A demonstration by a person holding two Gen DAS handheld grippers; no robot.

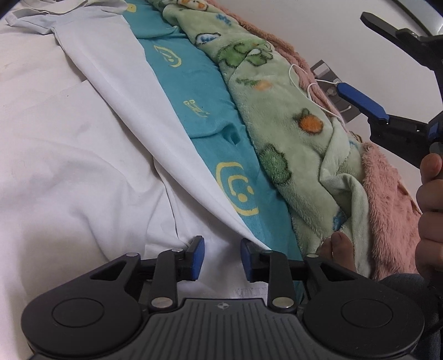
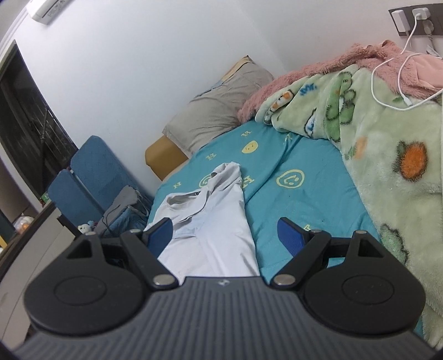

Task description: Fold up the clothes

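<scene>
- Left gripper [image 1: 223,256]: jaws a little apart, blue pads clear of the cloth, nothing pinched between them; it hangs low over the white shirt [image 1: 83,166], just beside the shirt's right-hand edge.
- Right gripper [image 2: 225,235]: jaws spread wide, holding nothing; the shirt's body runs up between the two fingers in the right wrist view, no contact that I can see.
- In the left wrist view the right gripper [image 1: 357,59] shows at the far right, off the bed surface, a hand [image 1: 430,216] wrapped round its handle.
- A bare toe or foot tip [image 1: 337,252] pokes out near the bottom right, touching the green blanket's edge (can't tell more).
- White shirt lies flat on the bed, partly folded, one long diagonal edge over the teal sheet [image 1: 193,110]; collar [image 2: 184,200] at the far end, a sleeve [image 2: 228,173] bunched beyond it.
- Teal sheet has yellow smiley prints, lies under the shirt.
- Green fleece blanket [image 1: 277,124] with cartoon prints heaped beside the sheet, pink fuzzy blanket [image 1: 387,193] behind it against the wall.
- White charging cable [image 2: 393,83] draped over the blankets, running up to a wall socket [image 2: 415,19].
- Farther off: grey pillow [image 2: 221,110] at the head of the bed, blue chair [image 2: 88,177] beside the bed.
</scene>
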